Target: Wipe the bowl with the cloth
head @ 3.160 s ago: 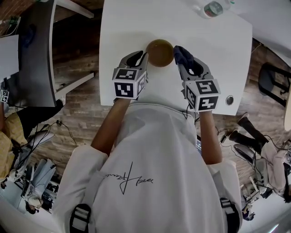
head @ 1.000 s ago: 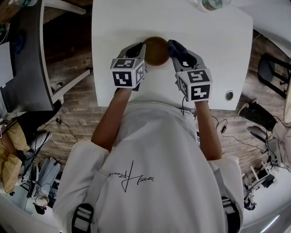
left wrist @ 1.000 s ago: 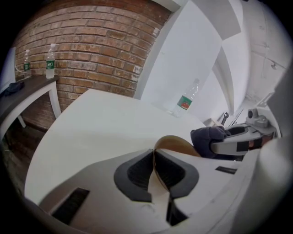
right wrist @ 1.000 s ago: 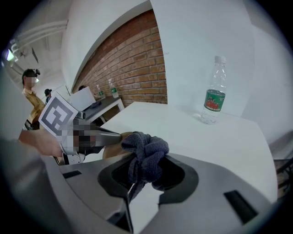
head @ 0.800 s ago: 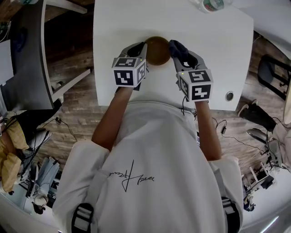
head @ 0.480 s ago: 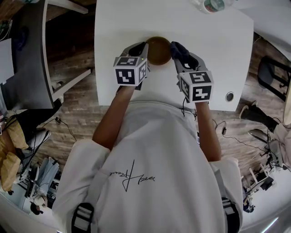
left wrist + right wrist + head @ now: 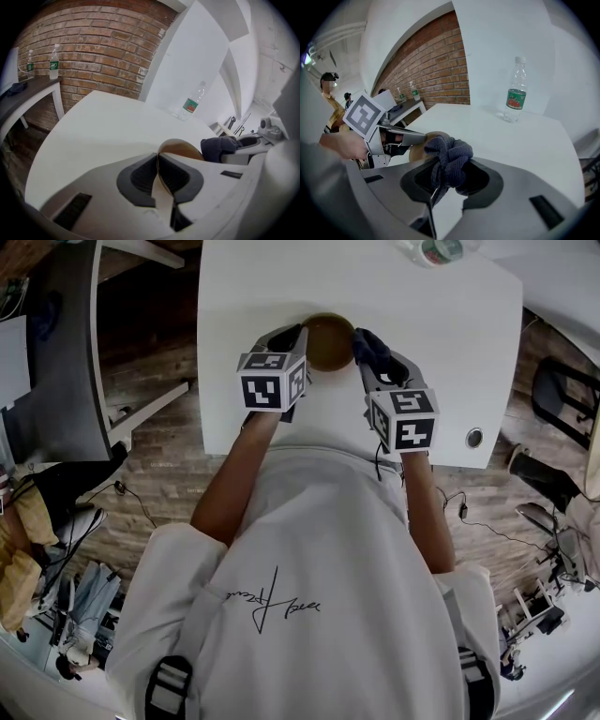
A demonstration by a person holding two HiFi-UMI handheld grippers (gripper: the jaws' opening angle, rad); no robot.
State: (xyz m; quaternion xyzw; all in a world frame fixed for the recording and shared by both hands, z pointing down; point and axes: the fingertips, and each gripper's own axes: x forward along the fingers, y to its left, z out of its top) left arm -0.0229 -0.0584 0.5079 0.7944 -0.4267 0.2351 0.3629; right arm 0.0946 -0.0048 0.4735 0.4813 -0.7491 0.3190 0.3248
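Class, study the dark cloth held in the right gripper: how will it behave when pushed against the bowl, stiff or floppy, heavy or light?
The cloth is probably floppy: it bunches in soft folds above the right gripper, which is shut on it. It looks light, since the wad stands up unsupported. Its knitted texture likely grips rather than slides on the bowl.

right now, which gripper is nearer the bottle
Right. The bottle stands far right on the table, ahead of the right gripper, which holds the cloth. The left gripper, shut on the bowl rim, sits further left of it.
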